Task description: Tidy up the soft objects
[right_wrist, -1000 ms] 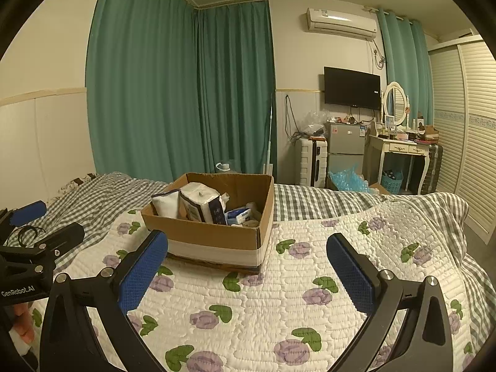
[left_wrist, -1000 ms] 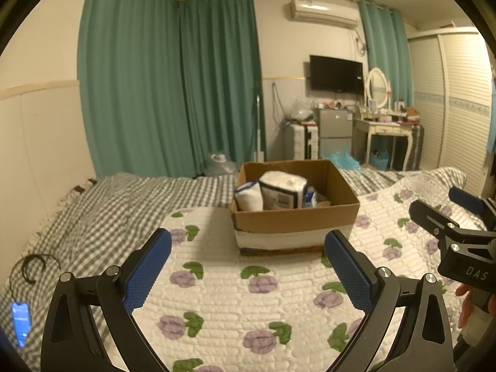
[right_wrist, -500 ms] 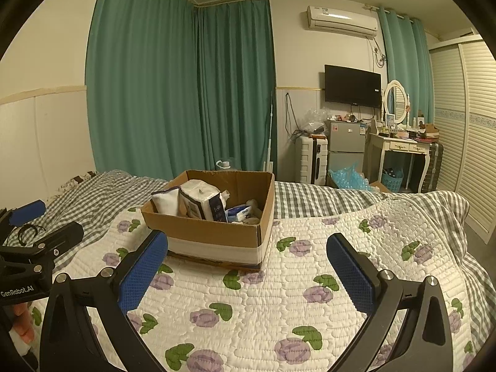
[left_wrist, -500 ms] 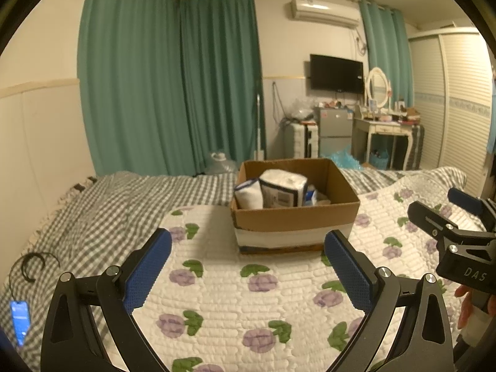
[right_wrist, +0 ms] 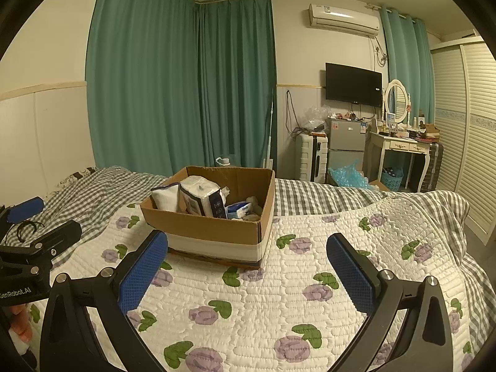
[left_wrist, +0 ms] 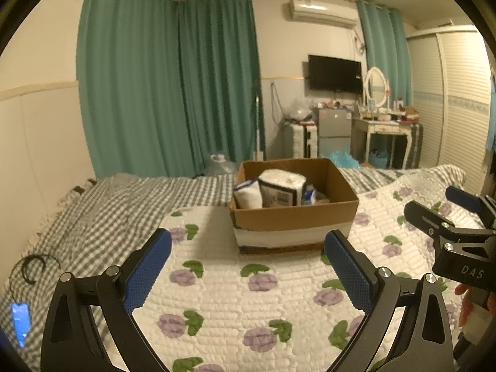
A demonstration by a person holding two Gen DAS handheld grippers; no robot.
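- Looking at the big bed point(left_wrist: 254, 297) with the flower quilt, you see nothing soft lying loose on it.
- The cardboard box point(left_wrist: 291, 217) sits on the quilt, in front of both tools.
- In the box stand a white roll pack point(right_wrist: 203, 200) and a white towel pack point(right_wrist: 166, 197), with a small blue pack point(right_wrist: 238, 209) beside them.
- Your left gripper point(left_wrist: 248, 266) and right gripper point(right_wrist: 248, 266) are spread wide and hold nothing.
- Reach in slowly from above and squeeze one soft pack in its middle.

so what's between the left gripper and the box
Only bare flowered quilt lies between the open left gripper and the cardboard box, as the left wrist view shows.
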